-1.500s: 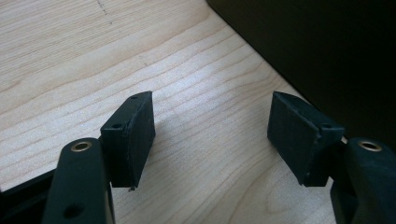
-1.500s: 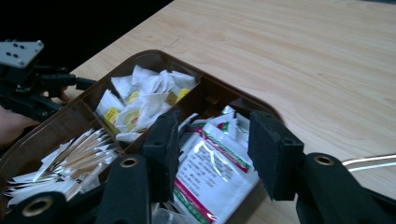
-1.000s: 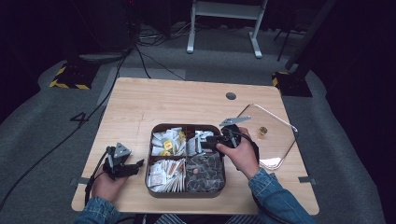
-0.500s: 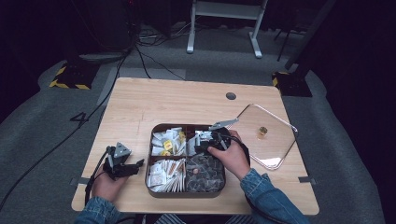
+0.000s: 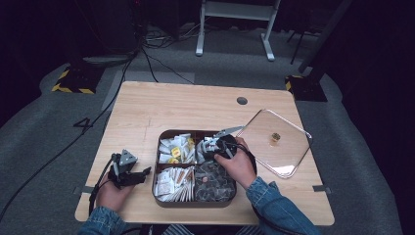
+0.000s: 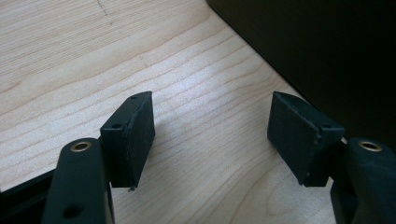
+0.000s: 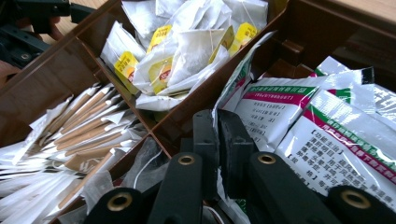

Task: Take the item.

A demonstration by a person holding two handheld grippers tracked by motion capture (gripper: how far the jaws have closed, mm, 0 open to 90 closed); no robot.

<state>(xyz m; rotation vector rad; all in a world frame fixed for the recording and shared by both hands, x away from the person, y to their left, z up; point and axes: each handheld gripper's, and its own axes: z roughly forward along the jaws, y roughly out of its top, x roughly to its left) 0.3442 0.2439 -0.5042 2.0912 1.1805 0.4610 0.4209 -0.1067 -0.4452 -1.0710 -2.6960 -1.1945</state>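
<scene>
A brown four-compartment tray stands at the table's front middle. Over its far-right compartment, my right gripper is shut on the edge of a white-and-green sachet, which stands up between the closed jaws. More such sachets lie beside it. Yellow-tagged tea bags fill the far-left compartment and paper sugar sticks the near-left one. To the left of the tray, my left gripper rests low over bare wood, jaws open and nothing between them.
A clear square lid with a small brass knob lies on the table right of the tray. Dark packets fill the near-right compartment. A cable hole sits near the table's far edge.
My right gripper has moved left from the tray's right rim to the far-right compartment. The left gripper has stayed where it was.
</scene>
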